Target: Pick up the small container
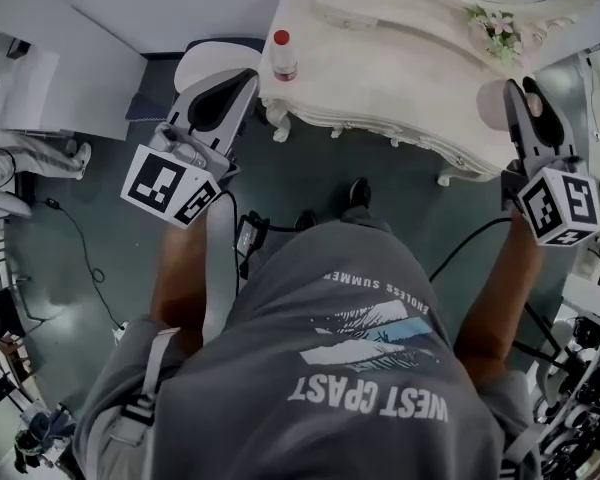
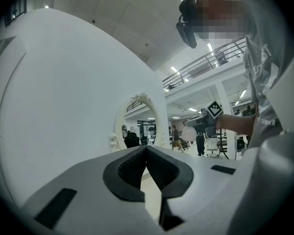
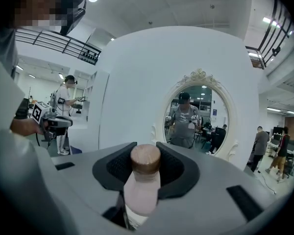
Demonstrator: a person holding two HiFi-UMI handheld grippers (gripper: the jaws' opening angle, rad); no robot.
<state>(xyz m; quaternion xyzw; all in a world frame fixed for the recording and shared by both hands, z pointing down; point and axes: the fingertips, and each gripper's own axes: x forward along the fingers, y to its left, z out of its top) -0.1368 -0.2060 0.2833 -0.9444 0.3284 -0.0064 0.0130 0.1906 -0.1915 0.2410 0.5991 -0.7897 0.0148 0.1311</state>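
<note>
Pale-pink small container (image 3: 142, 190), brown cap, pinched in right gripper (image 3: 146, 161) jaws, apparently held off cream tabletop (image 1: 400, 68), lower centre of right gripper view. Left gripper (image 2: 147, 155) jaws pressed together, empty. Pick-up looks achieved; next: firm grip, steady hold.

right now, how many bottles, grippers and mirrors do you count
bottles: 2, red-capped bottle on the table, brown-capped bottle in the right gripper
grippers: 2, left gripper and right gripper
mirror: 1
total: 5
</note>
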